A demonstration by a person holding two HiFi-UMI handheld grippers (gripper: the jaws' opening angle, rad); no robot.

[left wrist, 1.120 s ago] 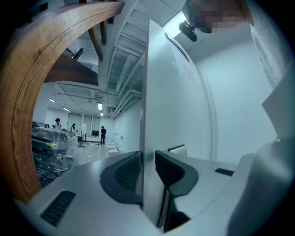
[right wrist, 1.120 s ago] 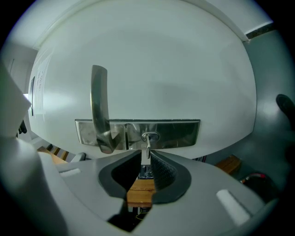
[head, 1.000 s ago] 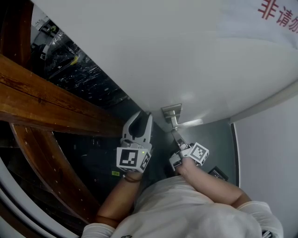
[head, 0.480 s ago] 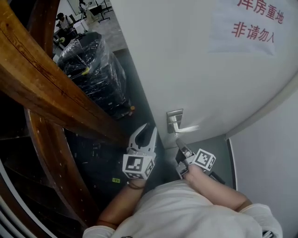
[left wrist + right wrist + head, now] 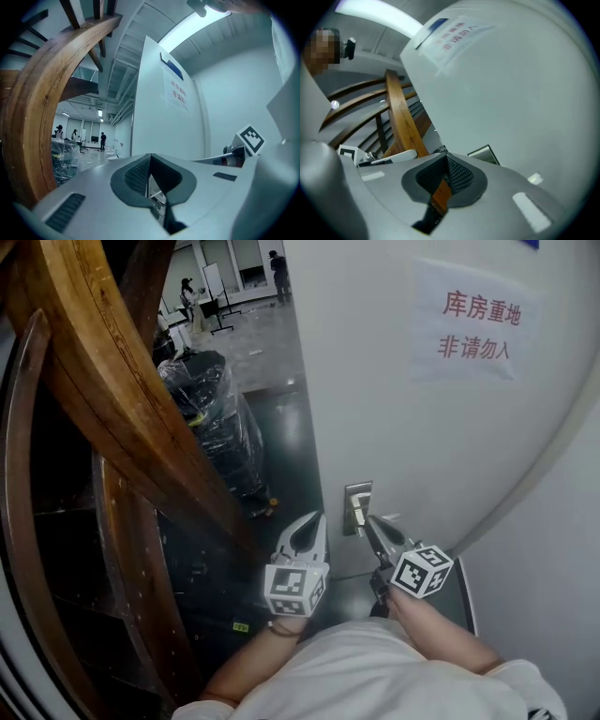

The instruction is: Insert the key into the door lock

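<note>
Right gripper (image 5: 369,522): jaws closed on the key (image 5: 440,194), which shows only as a flat brown strip between the pads. The tips point at the metal lock plate (image 5: 357,507) on the white door (image 5: 422,446) and sit just beside it; contact cannot be told.

Left gripper (image 5: 316,519): jaws together, nothing held, beside the right one near the door edge. A wooden stair rail (image 5: 112,381) is at left.
</note>
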